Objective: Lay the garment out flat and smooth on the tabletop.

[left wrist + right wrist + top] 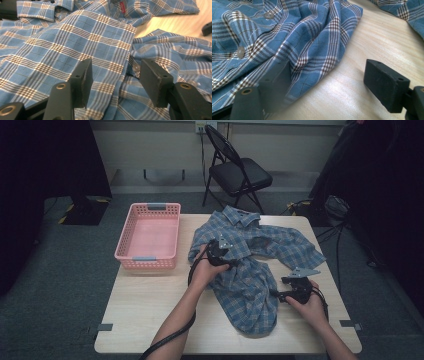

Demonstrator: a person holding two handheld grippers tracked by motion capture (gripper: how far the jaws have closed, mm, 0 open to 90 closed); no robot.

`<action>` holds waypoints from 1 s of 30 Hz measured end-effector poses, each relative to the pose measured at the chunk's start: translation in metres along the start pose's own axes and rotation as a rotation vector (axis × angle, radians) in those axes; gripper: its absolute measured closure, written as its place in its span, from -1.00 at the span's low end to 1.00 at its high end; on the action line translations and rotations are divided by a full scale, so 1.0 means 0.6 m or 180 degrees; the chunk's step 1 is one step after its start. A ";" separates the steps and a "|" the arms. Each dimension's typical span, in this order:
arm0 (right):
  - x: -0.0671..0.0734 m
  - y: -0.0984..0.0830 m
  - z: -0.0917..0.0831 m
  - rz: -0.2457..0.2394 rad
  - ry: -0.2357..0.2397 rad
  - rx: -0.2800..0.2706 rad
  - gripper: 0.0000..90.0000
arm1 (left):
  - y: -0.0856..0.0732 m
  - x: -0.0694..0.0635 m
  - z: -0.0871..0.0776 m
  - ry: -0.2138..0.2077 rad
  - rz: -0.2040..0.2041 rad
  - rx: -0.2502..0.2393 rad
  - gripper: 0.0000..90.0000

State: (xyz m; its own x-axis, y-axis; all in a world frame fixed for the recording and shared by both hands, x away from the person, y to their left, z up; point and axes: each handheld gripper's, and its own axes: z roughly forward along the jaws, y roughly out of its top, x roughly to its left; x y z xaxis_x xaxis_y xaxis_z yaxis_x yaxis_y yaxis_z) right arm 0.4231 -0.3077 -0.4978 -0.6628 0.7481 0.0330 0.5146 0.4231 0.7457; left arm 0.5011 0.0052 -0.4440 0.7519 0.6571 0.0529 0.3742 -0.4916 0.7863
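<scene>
Left hand-held gripper [223,254]: I see its jaws spread over the plaid shirt [247,270], pads off the cloth, a fold's edge lying between them.
Right hand-held gripper [289,290]: my jaws stand apart at the shirt's right edge; one pad is against the cloth, the other over bare wood.
Shirt: crumpled on the middle and right of the table [145,310], collar at the far side.
Basket [148,237]: pink, at the table's far left corner, apart from the shirt.
Chair [235,167]: black, folding, beyond the table.
</scene>
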 end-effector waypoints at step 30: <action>0.000 0.000 0.000 0.0007 0.0007 -0.0003 -0.53 | 0.011 0.012 0.042 0.0079 0.0006 0.0198 0.90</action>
State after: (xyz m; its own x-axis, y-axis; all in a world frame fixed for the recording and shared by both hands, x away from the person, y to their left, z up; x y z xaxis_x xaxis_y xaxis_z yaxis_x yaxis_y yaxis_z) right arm 0.4233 -0.3079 -0.4978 -0.6629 0.7479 0.0361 0.5156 0.4210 0.7462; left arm 0.5226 -0.0080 -0.4538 0.7392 0.6698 0.0703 0.4064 -0.5269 0.7465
